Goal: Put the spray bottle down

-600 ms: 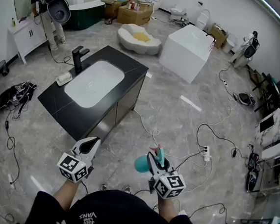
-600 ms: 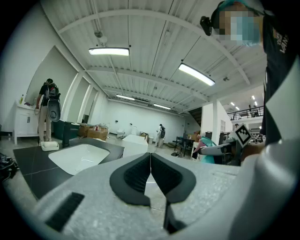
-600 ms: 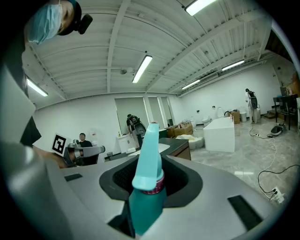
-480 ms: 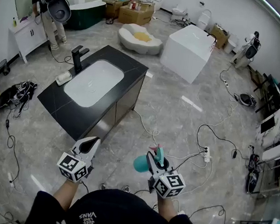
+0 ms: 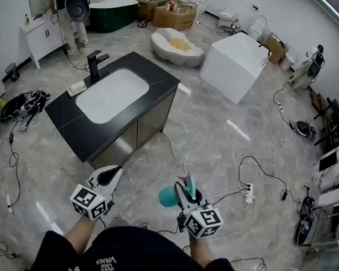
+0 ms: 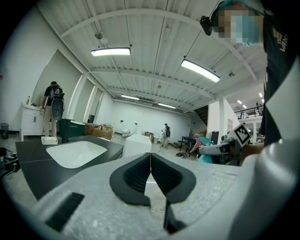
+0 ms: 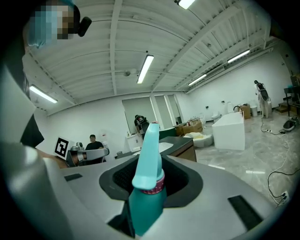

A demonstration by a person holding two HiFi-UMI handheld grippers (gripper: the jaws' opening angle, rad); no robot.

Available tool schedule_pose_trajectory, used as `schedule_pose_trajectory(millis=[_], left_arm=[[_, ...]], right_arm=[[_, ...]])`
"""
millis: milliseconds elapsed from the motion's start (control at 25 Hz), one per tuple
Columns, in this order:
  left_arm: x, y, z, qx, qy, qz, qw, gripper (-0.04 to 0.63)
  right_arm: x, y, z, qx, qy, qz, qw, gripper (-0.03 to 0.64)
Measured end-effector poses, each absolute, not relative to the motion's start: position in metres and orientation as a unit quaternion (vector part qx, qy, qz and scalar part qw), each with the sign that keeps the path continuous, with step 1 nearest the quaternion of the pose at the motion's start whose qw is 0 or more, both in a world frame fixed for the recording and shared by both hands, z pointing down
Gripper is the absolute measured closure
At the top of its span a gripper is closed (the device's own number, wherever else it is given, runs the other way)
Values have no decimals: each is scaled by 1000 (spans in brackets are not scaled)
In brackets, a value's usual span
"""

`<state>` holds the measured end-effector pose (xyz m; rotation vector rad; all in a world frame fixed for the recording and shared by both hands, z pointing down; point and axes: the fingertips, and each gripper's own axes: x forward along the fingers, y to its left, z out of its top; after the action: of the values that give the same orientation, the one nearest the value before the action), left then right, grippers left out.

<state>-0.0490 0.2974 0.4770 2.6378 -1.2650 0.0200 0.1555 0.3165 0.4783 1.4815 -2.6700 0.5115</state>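
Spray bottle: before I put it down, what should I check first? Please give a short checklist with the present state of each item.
1. Spray bottle clamped in the right gripper: ok, the jaws press on its body.
2. Left gripper free to help: ok, jaws together, nothing between them.
3. Counter within reach: not ok, it lies well ahead across the floor.
4. Bare room on the counter: ok, the dark top beside the sink is free.
5. Way to the counter: not ok, a cable lies on the floor.
6. Spray head screwed tight: cannot tell.
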Motion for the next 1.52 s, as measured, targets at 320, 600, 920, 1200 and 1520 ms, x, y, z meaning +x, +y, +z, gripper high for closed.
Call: schedule_pose_trajectory(millis=[320,600,920,1200,1520], left_arm=[[-27,303,490,889,-440,23,121,575],[-13,271,489,897,-426,19,121,575],[-17,178,486,905,-405,-1,133,575],[-34,95,485,914,-383,0,135,575],[-63,25,486,914,-379,-7,142,575]], right_arm=[[177,304,486,462,-868,182,18,480],[187,275,487,474,-861,180,16,480],[188,202,479,503,-846,174,17,480],[170,122,470,526,-834,163,6,480],[139,53,467,537,-828,160,9,480]])
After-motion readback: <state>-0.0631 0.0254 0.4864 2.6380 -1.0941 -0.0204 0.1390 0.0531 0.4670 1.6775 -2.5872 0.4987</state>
